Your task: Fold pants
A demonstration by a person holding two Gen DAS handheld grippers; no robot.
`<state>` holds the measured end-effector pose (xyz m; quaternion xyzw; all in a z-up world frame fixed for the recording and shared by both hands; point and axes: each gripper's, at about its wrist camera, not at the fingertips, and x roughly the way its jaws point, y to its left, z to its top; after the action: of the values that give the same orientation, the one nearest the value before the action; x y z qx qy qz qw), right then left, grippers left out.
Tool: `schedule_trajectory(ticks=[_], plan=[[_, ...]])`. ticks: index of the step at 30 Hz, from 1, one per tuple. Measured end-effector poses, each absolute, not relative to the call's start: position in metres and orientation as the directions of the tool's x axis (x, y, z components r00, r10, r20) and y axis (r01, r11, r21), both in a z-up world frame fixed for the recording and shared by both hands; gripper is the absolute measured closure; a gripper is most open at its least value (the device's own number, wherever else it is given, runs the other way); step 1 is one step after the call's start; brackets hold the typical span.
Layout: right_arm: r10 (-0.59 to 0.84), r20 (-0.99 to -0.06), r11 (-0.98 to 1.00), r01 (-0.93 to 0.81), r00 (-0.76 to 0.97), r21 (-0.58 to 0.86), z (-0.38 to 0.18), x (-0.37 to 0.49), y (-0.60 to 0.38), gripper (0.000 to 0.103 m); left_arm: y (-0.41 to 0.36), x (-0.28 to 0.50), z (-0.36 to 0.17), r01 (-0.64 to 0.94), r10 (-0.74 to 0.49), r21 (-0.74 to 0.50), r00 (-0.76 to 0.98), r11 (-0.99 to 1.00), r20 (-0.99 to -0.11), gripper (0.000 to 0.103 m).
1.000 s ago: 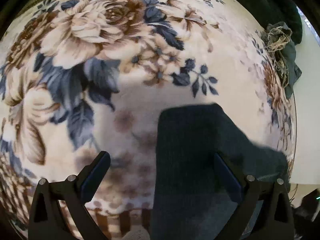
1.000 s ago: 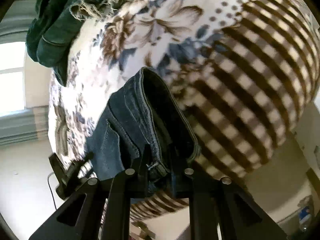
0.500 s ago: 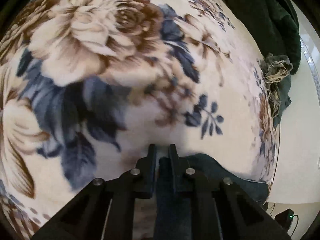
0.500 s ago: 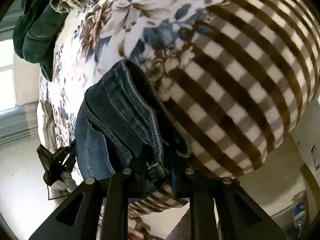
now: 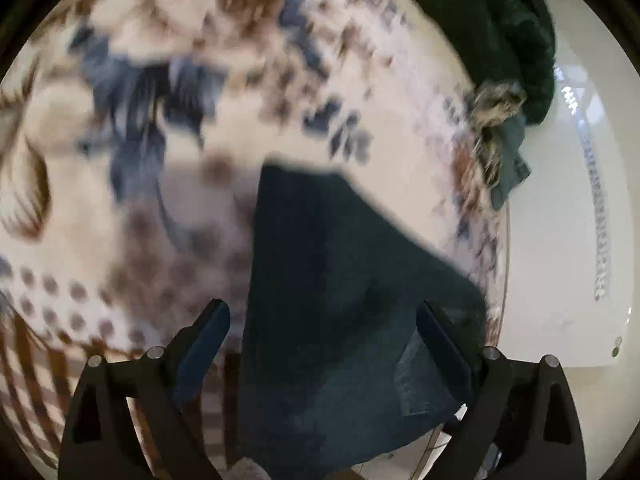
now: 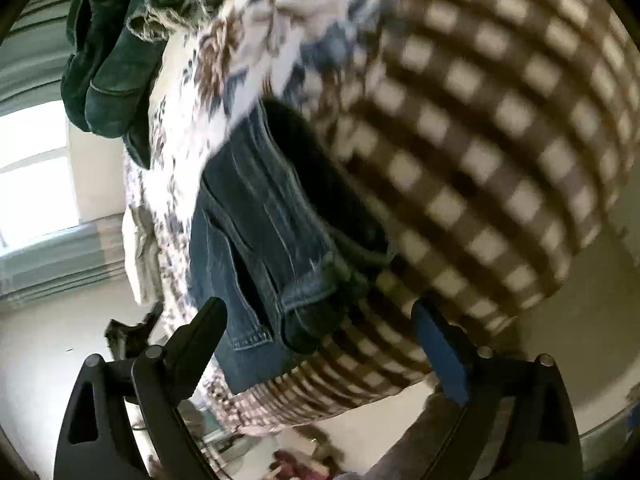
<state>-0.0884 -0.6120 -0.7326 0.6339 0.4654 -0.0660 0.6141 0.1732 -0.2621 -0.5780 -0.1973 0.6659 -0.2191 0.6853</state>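
Dark blue jeans point(image 5: 340, 300) lie folded on a floral and checked blanket point(image 5: 160, 80). In the left wrist view my left gripper point(image 5: 322, 320) is open, its fingers spread either side of the folded denim, above it. In the right wrist view the jeans point(image 6: 272, 248) show their waistband and a back pocket near the blanket's edge. My right gripper point(image 6: 320, 316) is open and empty, just in front of the waistband end. Both views are blurred by motion.
A pile of dark green and frayed grey-blue clothes point(image 5: 500, 80) sits at the far edge of the blanket; it also shows in the right wrist view point(image 6: 116, 60). The blanket's brown checked part point(image 6: 480, 140) lies right of the jeans. A window point(image 6: 32, 168) is at left.
Both grippers have opened and let go of the jeans. Half a second ago each was shut on the denim. Both have pulled back a little from the fabric.
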Motion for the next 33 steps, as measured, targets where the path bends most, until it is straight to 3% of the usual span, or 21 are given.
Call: schedule_trajectory(ticks=[4, 8, 14, 20, 21, 24, 33], plan=[[0.501, -0.633, 0.176, 0.646, 0.590, 0.742, -0.769, -0.073, -0.597, 0.007, -0.269, 0.164, -0.609, 0.019, -0.540, -0.541, -0.036, 0.841, -0.841, 0.008], [0.462, -0.562, 0.140, 0.570, 0.686, 0.810, -0.754, -0.068, -0.595, 0.007, -0.267, 0.167, -0.612, 0.012, -0.559, -0.559, -0.029, 0.829, -0.829, 0.008], [0.468, -0.546, 0.184, 0.528, 0.695, 0.829, -0.733, -0.068, -0.588, 0.007, -0.266, 0.167, -0.612, 0.012, -0.568, -0.568, -0.030, 0.823, -0.823, 0.008], [0.650, -0.502, 0.160, 0.544, 0.570, 0.824, -0.739, -0.050, -0.551, 0.011, -0.266, 0.167, -0.613, 0.014, -0.565, -0.566, -0.036, 0.824, -0.824, 0.008], [0.649, -0.536, 0.198, 0.561, 0.540, 0.804, -0.743, -0.046, -0.544, 0.013, -0.266, 0.167, -0.612, 0.012, -0.565, -0.566, -0.036, 0.824, -0.824, 0.008], [0.573, -0.591, 0.202, 0.601, 0.568, 0.773, -0.759, -0.046, -0.550, 0.020, -0.267, 0.167, -0.613, 0.022, -0.565, -0.566, -0.042, 0.824, -0.824, 0.008], [0.440, -0.561, 0.060, 0.600, 0.702, 0.798, -0.758, -0.035, -0.565, 0.022, -0.263, 0.168, -0.618, 0.019, -0.584, -0.585, -0.043, 0.811, -0.811, 0.008]])
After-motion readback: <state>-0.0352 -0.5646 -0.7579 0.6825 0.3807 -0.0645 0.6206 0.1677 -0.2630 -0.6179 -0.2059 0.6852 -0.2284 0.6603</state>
